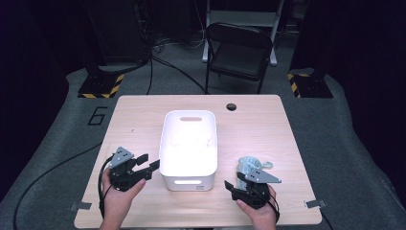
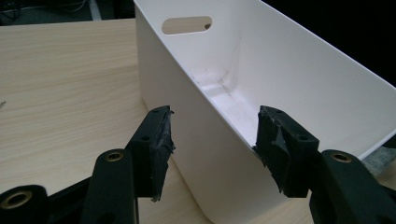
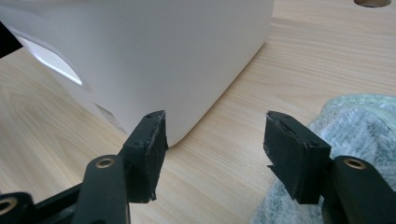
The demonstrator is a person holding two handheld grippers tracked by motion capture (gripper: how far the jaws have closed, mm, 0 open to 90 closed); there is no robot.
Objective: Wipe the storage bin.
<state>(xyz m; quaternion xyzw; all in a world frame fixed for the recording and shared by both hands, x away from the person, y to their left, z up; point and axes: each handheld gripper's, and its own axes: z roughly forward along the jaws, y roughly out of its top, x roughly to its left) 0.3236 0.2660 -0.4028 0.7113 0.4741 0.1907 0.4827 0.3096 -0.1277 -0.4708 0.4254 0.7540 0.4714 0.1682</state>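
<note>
A white plastic bin [image 1: 165, 143] with handle slots stands in the middle of the wooden table [image 1: 268, 134]. My left gripper [image 1: 148, 163] sits at the bin's near left corner. In the left gripper view its jaws [image 2: 212, 123] stand open, with the rim of the bin [image 2: 289, 60] running up to the right jaw and no pad pressing on it. The bin looks empty inside. A pale green-grey cloth [image 1: 249, 165] lies bunched on the table right of the bin. My right gripper [image 1: 233, 182] stays open just in front of it, facing the bin's corner [image 3: 163, 46], with the cloth [image 3: 359, 126] beside and under its right jaw.
A round cable hole [image 1: 231, 106] is in the table's far edge. A black chair [image 1: 238, 52] stands beyond the table. Yellow-and-black striped bases [image 1: 100, 88] sit on the floor at either side, with cables trailing. Bare wood [image 2: 60, 93] surrounds the bin.
</note>
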